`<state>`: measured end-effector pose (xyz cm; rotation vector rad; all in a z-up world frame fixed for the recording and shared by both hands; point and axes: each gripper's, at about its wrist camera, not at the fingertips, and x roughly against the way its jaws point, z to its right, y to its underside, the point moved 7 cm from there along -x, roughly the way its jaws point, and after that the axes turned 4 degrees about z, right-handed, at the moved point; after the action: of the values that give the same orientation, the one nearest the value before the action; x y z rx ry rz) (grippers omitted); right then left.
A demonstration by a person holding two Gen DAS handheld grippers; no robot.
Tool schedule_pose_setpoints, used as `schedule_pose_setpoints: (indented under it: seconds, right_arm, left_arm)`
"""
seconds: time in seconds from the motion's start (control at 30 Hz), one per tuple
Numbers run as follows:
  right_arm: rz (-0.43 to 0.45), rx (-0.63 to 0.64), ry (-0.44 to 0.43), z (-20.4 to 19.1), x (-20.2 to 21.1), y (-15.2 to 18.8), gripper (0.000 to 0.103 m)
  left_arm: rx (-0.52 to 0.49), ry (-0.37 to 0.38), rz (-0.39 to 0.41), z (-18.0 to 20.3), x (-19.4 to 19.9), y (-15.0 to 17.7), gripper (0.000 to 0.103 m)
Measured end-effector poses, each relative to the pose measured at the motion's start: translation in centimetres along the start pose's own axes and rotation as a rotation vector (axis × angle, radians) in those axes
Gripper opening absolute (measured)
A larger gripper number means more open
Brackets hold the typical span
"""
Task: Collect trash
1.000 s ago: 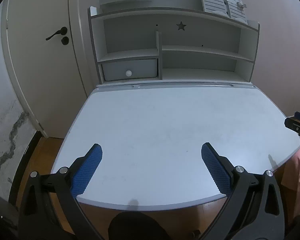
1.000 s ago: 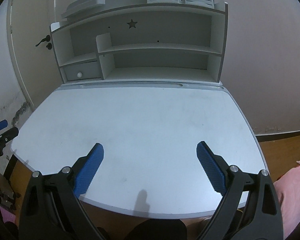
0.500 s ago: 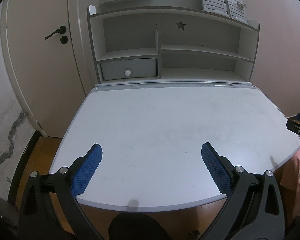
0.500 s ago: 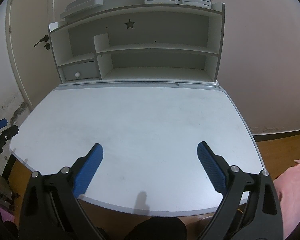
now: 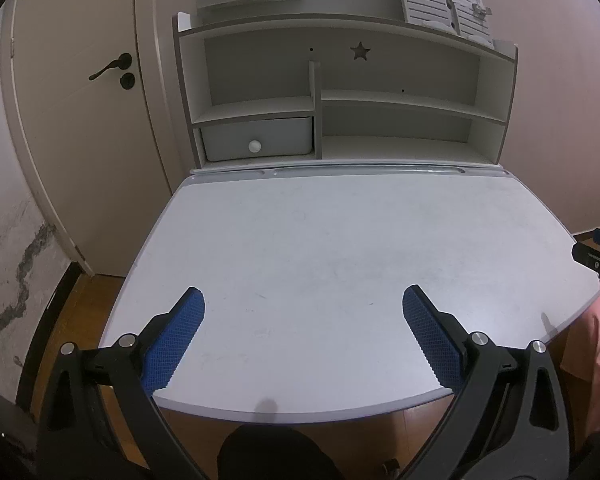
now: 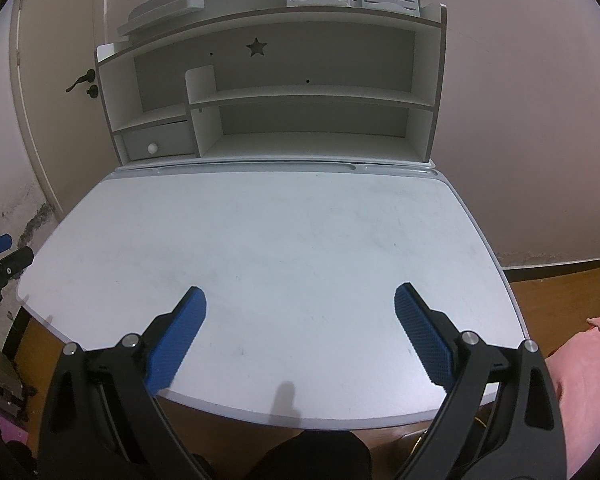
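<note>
Left gripper (image 5: 303,308) and right gripper (image 6: 300,306): jaws wide apart, nothing held, both low in frame over the desk (image 5: 340,240). No trash visible on desk or shelves (image 6: 300,96); direction and nearer hand cannot be told.

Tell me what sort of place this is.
Probably a child's bedroom or study corner: a pale grey desk with a white shelf hutch bearing a star-shaped cutout, beside a white door with a black handle.
</note>
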<state>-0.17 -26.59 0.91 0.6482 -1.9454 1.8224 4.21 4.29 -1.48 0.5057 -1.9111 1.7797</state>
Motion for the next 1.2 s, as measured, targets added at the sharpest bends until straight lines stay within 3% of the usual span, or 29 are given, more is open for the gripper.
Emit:
schedule_pose_setpoints:
  seconds: [1.2]
  right_arm:
    - [0.007,0.004,0.019,0.24,0.71,0.68,0.092]
  left_arm:
    - [0.002,0.011,0.007,-0.2,0.38,-0.25,0.096]
